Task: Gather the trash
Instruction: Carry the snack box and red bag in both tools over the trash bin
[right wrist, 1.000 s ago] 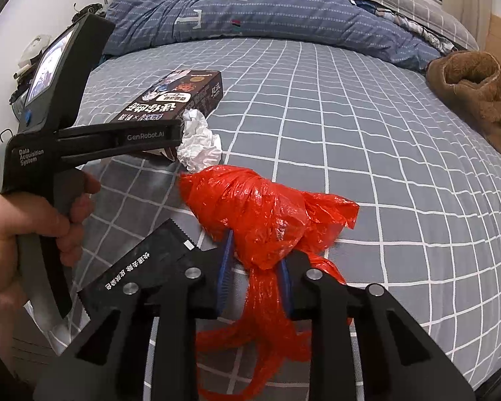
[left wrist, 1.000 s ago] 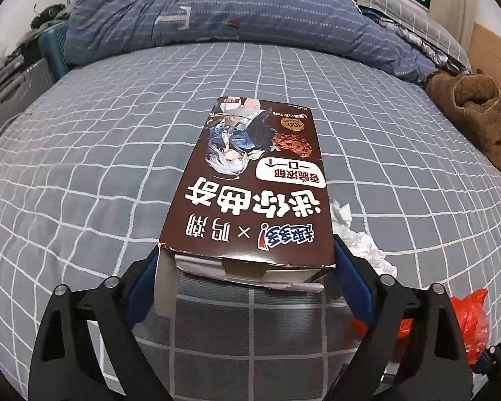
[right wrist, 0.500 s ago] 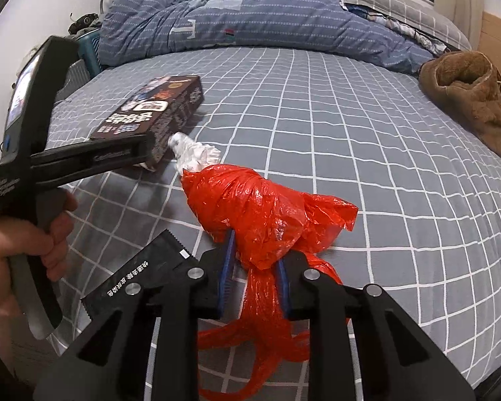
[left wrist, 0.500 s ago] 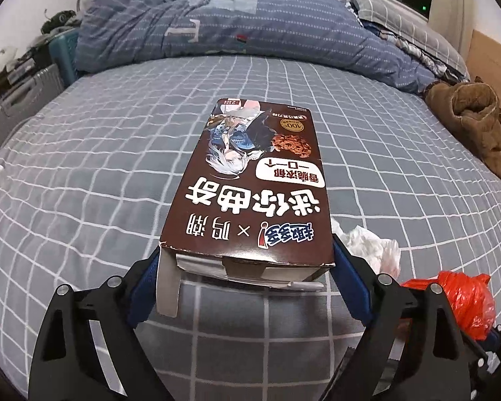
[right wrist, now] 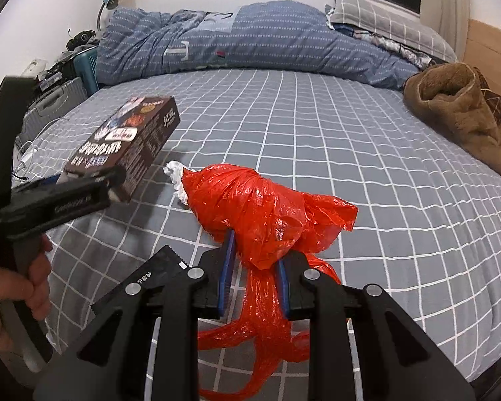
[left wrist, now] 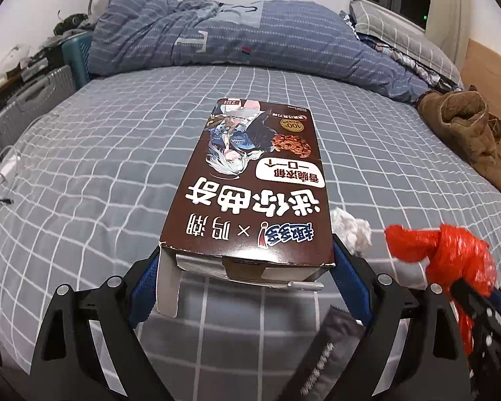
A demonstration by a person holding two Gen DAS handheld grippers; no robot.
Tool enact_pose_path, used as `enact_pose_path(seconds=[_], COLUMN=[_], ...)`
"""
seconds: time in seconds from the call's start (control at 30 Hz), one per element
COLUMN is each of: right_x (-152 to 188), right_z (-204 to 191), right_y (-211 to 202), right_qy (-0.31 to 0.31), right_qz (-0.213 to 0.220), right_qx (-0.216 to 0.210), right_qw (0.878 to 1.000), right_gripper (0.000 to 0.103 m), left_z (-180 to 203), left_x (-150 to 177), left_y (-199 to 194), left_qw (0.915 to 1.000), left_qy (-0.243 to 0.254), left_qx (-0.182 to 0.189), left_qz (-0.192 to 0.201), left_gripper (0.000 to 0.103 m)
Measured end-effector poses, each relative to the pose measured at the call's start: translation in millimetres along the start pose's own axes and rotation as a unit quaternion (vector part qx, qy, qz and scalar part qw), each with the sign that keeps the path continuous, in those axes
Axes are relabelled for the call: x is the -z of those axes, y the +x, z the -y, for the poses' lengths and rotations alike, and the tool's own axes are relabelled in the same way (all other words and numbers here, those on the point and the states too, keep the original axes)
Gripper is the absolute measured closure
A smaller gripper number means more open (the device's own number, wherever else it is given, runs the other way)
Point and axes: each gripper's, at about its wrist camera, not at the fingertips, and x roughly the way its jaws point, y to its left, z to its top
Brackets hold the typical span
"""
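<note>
Box (left wrist: pixel 250 187) lifted higher in L claw (left wrist: pixel 247 274); red bag (right wrist: pixel 260 220) unchanged.

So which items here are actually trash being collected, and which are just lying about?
Trash:
- cookie box, held in the left tongs
- red plastic bag, held in the right tongs
- crumpled tissue
- black wrapper

Lying about:
- blue duvet
- brown garment
- suitcase

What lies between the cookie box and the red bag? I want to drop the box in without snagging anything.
Only a crumpled white tissue on the bed. The left gripper holds the cookie box up and left of the red bag, pinched shut in the right gripper.
</note>
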Motion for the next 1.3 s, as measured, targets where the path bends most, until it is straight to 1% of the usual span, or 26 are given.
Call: enact_pose_path(seconds=[0.3,0.77,1.13,1.3], right_x=[8.9,31.3,61.8,81.8], right_z=[2.1,-0.4,-13.8,-17.5], right_y=[-28.7,-72.8,-108.8,-129.1], right_qy=[0.012,0.021,0.026,0.027], right_qz=[0.016,0.023,0.022,0.021], right_qx=[0.011,0.019,0.013,0.012], right_qw=[1.000,0.999,0.999,0.999], right_gripper=[0.082,0.082,0.082,0.082], left_z=[5.7,12.6,11.7,11.3], left_x=[16.0,62.6,106.3,124.3], left_y=[-31.5,-91.4,-137.9,-158.1], left_qw=[0.9999,0.9994,0.9991,0.9989], left_qy=[0.007,0.017,0.016,0.017], left_qx=[0.006,0.025,0.036,0.041], left_qz=[0.010,0.016,0.016,0.019], left_gripper=[0.015,0.015,0.015,0.015])
